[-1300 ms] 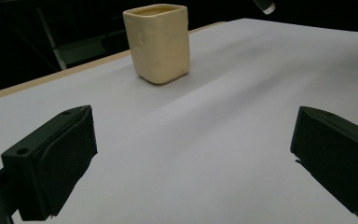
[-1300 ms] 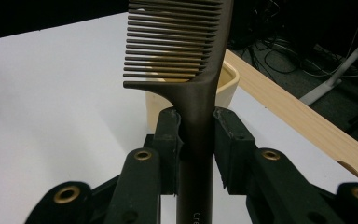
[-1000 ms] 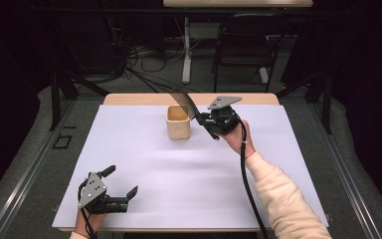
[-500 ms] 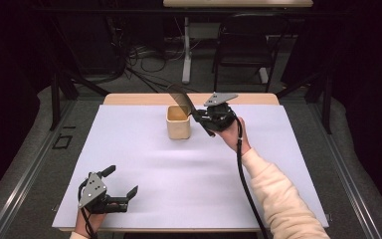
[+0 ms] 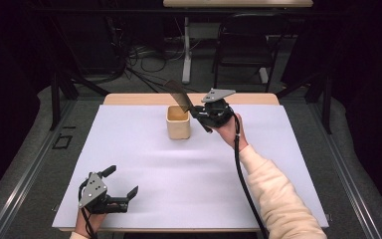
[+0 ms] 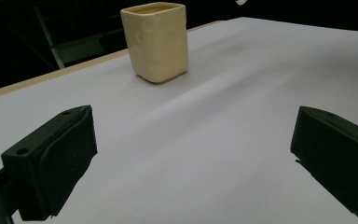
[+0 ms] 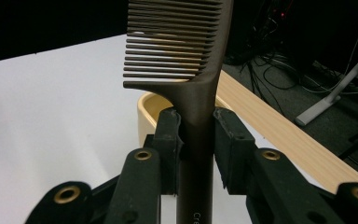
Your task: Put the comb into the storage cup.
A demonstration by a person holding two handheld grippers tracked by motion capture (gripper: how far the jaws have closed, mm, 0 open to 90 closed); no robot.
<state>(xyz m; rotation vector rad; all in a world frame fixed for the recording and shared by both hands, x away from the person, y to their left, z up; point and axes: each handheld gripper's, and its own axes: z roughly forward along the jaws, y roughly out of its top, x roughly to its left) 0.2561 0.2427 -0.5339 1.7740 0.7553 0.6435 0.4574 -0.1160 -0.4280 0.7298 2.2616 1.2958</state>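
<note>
Right claw (image 5: 199, 113) clamped on the handle of a dark brown plastic comb (image 5: 177, 94), teeth end raised above the cream square-sided cup (image 5: 178, 122) mid-worktop (image 5: 278, 164). Comb not yet in the cup; lowering and release likely remain. Left claw (image 5: 121, 186) rests apart, empty, near the front edge. Right gripper view shows the comb's teeth (image 7: 168, 42) clearly; the left gripper view shows the cup's outer wall (image 6: 158, 42).

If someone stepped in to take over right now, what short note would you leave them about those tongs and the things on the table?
Right tongs: shut on the comb, gripping its handle; the toothed end sticks up and away, held above the far side of the table beside the cream cup.
Left tongs: open, holding nothing, low over the near left of the white table cover.
Done: comb picked up and brought to the cup.
Left: the comb is not yet in the cup; probably lower it in, then let go.
</note>
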